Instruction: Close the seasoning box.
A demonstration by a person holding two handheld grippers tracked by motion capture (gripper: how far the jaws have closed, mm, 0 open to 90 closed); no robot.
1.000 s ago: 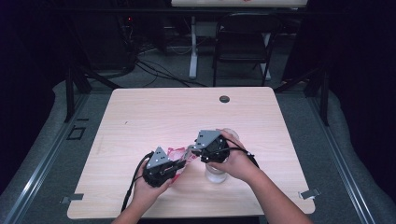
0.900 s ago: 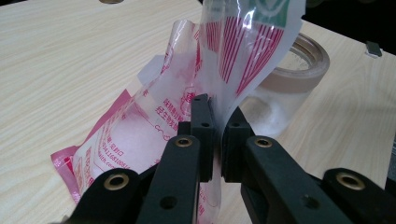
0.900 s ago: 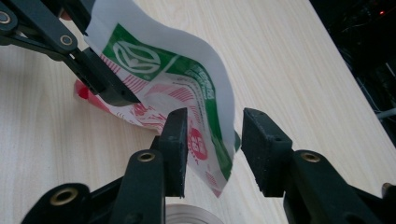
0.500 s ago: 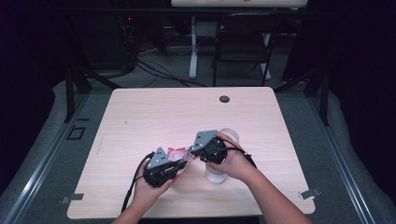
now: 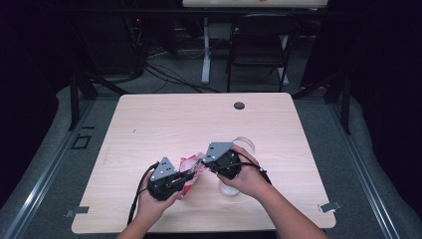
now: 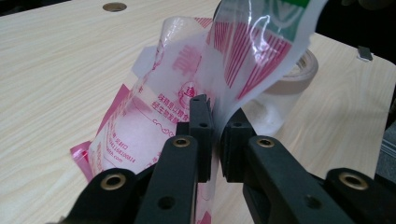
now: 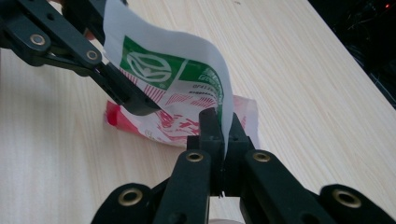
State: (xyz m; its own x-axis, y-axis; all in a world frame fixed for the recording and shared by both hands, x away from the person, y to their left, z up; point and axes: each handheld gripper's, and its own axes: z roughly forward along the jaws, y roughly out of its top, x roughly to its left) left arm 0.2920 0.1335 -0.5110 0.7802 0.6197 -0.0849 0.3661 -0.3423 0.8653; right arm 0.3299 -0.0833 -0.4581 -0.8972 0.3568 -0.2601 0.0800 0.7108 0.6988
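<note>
While both grippers met near the counter's (image 5: pixel 149 119) near edge:
left gripper (image 6: pixel 215 123): fingers pinched plastic bag (image 6: pixel 187 93).
right gripper (image 7: pixel 223 128): fingers just closed, pinching bag's white edge.

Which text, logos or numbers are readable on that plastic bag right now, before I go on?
Plastic bag, left gripper view: rows of small red Chinese print, too blurred to quote.
Plastic bag, right gripper view: green band with a white round emblem; the small white lettering beside it is illegible.
Table: no text.
</note>
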